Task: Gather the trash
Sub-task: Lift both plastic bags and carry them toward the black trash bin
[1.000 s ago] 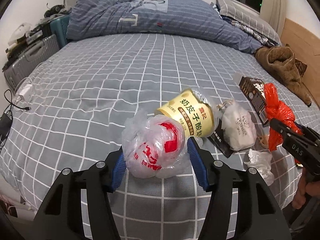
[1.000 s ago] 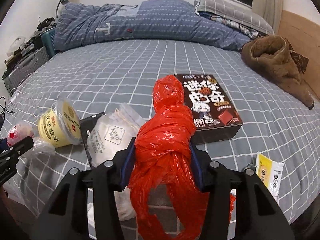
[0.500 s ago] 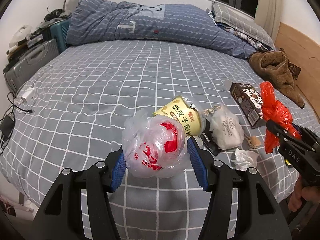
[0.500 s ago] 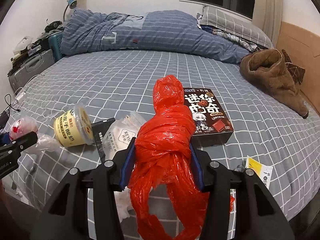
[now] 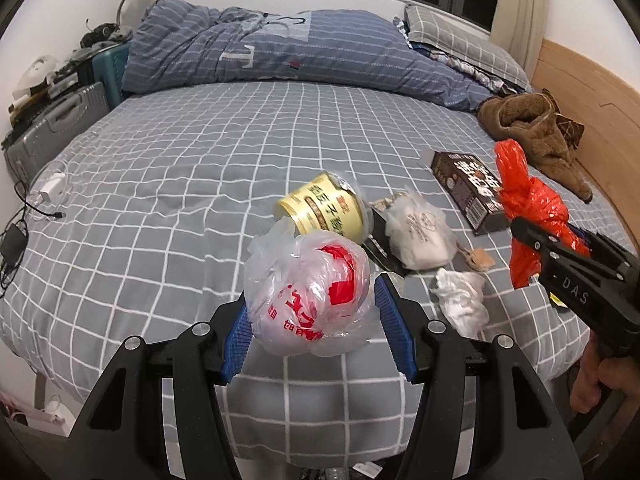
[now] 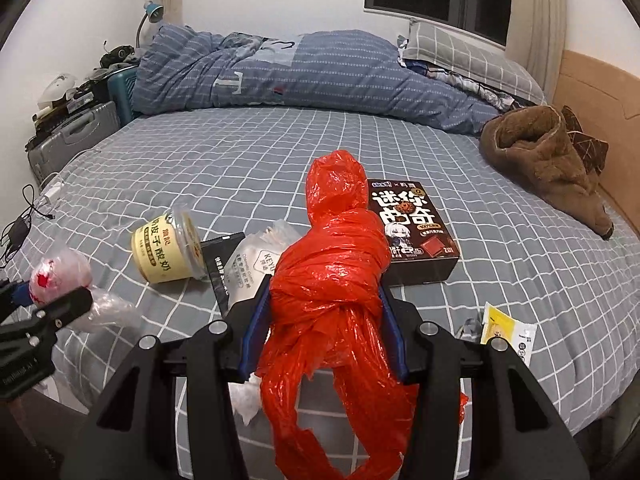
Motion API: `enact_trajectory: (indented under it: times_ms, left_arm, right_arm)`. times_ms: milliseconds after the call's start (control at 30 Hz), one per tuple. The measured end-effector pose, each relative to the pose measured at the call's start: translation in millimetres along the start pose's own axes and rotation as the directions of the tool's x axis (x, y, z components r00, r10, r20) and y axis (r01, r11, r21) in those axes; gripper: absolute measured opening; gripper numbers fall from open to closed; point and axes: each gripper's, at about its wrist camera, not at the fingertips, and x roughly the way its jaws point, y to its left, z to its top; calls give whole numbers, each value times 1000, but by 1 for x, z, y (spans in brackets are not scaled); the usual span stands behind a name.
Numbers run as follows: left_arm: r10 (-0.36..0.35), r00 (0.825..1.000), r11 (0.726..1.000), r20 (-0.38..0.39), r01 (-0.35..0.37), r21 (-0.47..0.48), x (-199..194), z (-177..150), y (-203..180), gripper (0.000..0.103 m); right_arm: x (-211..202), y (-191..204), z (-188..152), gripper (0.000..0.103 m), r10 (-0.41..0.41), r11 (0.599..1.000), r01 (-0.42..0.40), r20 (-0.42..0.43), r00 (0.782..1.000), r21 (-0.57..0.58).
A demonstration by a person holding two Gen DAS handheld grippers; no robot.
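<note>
You had both tongs loaded and both had pulled back from the bed over the last second. In each wrist view the litter sat lower and smaller than a second ago, and more of the window and wall showed, so you raised and retreated with the loads.

Left gripper was clamped on the clear plastic bag with red print, blue pads pressing its sides, bag clear of the sheet. Right gripper was clamped on the knotted red bag, its loose tail hanging below the jaws. Grip on both looked unchanged across the frames, no slipping visible.

My read: pickup of these two was done and you were in carry phase. No bin showed in either view, so I can't tell where the drop goes.

Left on the bed: yellow yogurt cup on its side, white pouch just beside it over a black packet, crumpled tissue near the edge, dark chocolate box, yellow sachet at the right edge. The brown garment isn't obviously trash.

Risk: red bag's tail could snag, and the clear bag is slick film.
</note>
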Motion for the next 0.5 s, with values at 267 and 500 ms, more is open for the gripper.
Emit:
enact_trajectory:
  times_ms: [267, 500]
  left_arm:
    - [-18, 1000, 1000, 0, 18, 10, -12, -16, -12, 57]
    - [-23, 1000, 1000, -13, 23, -5, -19, -28, -13, 57]
  right_arm:
    - [-20, 0, -11, 47, 5, 1000, -5, 1, 1000, 9]
    - [-34, 4, -19, 47, 10, 1000, -10, 2, 1000, 7]
